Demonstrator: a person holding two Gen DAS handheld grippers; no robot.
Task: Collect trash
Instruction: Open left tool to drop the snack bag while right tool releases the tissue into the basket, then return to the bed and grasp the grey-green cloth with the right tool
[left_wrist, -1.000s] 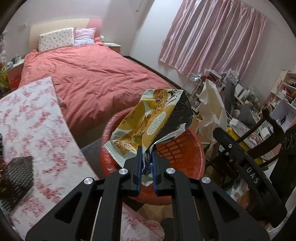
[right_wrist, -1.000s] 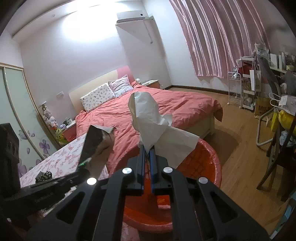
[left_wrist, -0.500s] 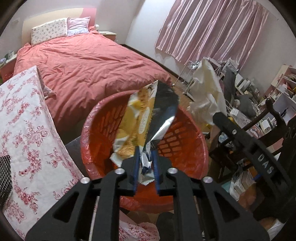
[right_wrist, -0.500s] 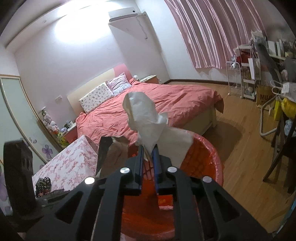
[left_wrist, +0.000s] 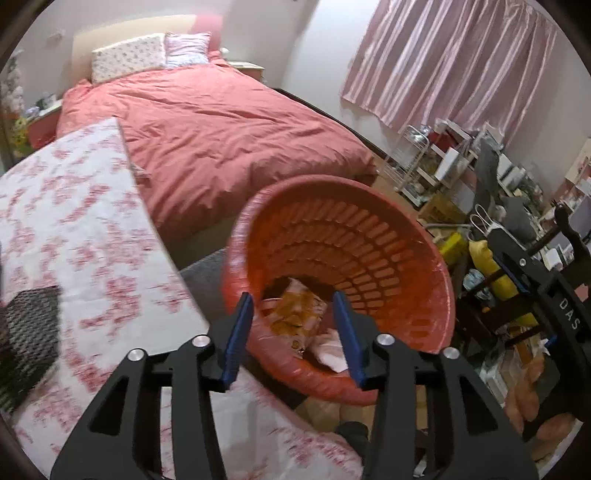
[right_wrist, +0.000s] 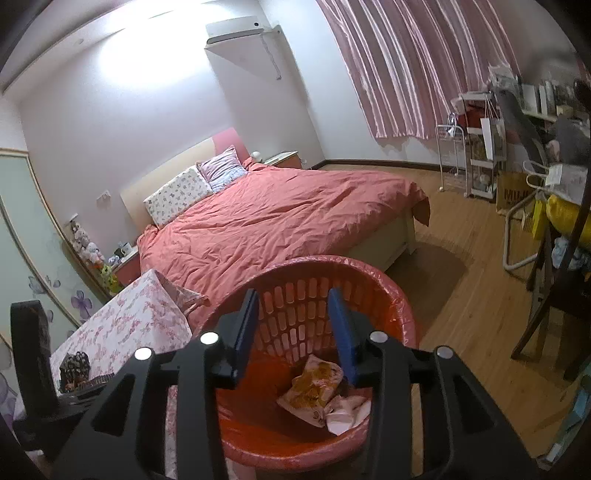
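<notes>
Looking down the left gripper (left_wrist: 293, 332), its jaws just opened and empty, the snack wrapper (left_wrist: 295, 317) lies below in the red basket (left_wrist: 424, 266). Right view: right gripper (right_wrist: 293, 328), likewise just parted and empty; wrapper (right_wrist: 314, 387) and tissue (right_wrist: 347, 411) lie beneath.

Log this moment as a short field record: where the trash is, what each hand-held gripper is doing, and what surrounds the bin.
bin: red slotted basket with a plastic liner, on the floor by the bed
trash in bin: yellow snack wrapper and crumpled white tissue, lying at the bottom
left hand-held gripper: above the basket, jaws just opened, nothing between them
right hand-held gripper: above the basket, jaws just opened, nothing between them
beside bin: table with floral cloth
behind bin: bed with red duvet
</notes>
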